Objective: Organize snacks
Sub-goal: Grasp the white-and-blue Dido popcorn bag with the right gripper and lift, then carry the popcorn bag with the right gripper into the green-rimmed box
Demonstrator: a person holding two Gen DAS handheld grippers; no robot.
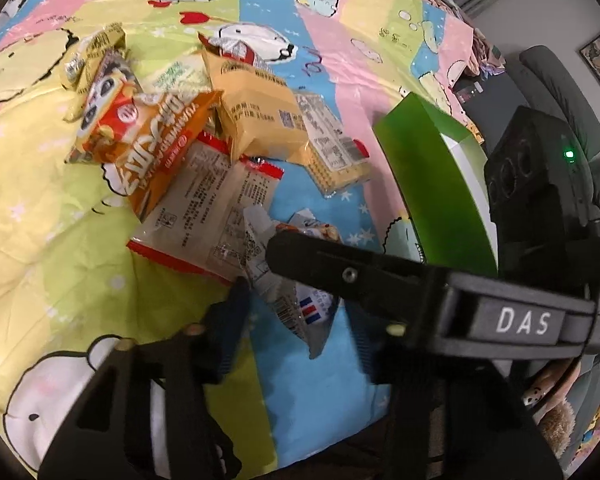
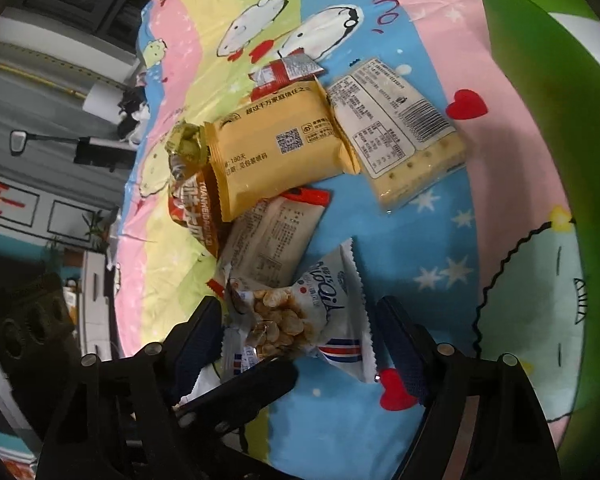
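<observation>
Between the spread fingers of the right gripper (image 2: pixel 300 340) lies a white snack bag (image 2: pixel 320 320) on the bedsheet (image 2: pixel 440 240); the left gripper (image 1: pixel 296 320) looks spread too.

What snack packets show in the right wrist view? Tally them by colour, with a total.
Yellow: 2, gold packet, yellow packet
Clear: 1, cracker pack
Orange: 1, orange packet
White: 2, red-ended packet, nut bag
Red-silver: 1, red-silver packet
Total: 7
</observation>
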